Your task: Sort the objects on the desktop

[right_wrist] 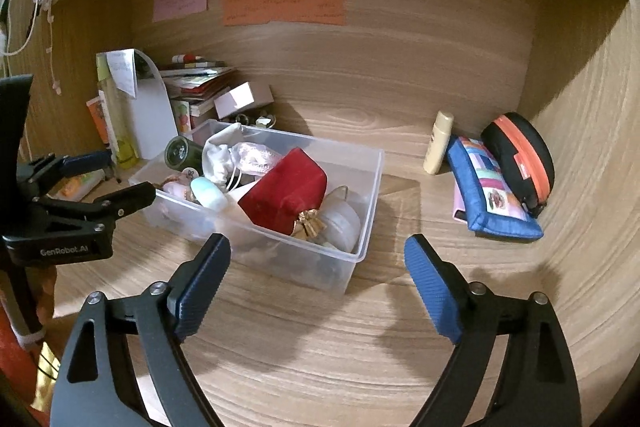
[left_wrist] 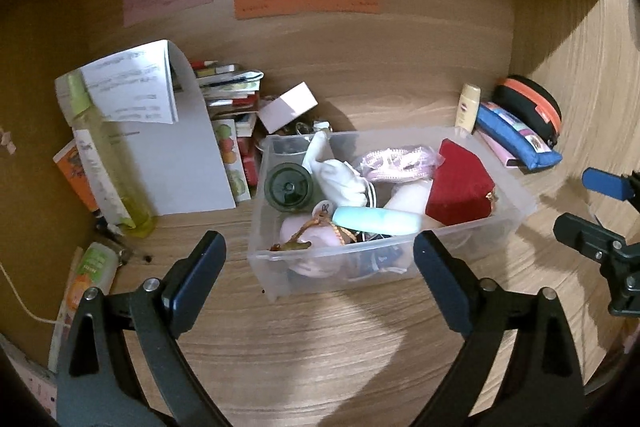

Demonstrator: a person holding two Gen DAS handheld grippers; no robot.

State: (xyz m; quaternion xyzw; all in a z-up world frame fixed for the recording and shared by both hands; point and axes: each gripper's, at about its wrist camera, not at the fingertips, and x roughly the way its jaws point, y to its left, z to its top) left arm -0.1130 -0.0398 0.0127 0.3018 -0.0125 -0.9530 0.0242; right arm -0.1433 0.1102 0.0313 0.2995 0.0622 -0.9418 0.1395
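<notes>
- left claw [left_wrist: 320, 259] wide apart, holding nothing, hovering just in front of the clear bin [left_wrist: 516, 201] on the table [left_wrist: 320, 347]
- right claw [right_wrist: 318, 259] also spread wide and empty, near the bin's front right corner
- bin holds a red box [left_wrist: 460, 187], green jar [left_wrist: 290, 187], white cloth [left_wrist: 340, 175], mint tube [left_wrist: 376, 221]
- blue pouch [right_wrist: 486, 195], black-orange case [right_wrist: 520, 159] and cream bottle [right_wrist: 438, 143] sit well right of the bin
- papers and books [left_wrist: 228, 95] piled back left
</notes>
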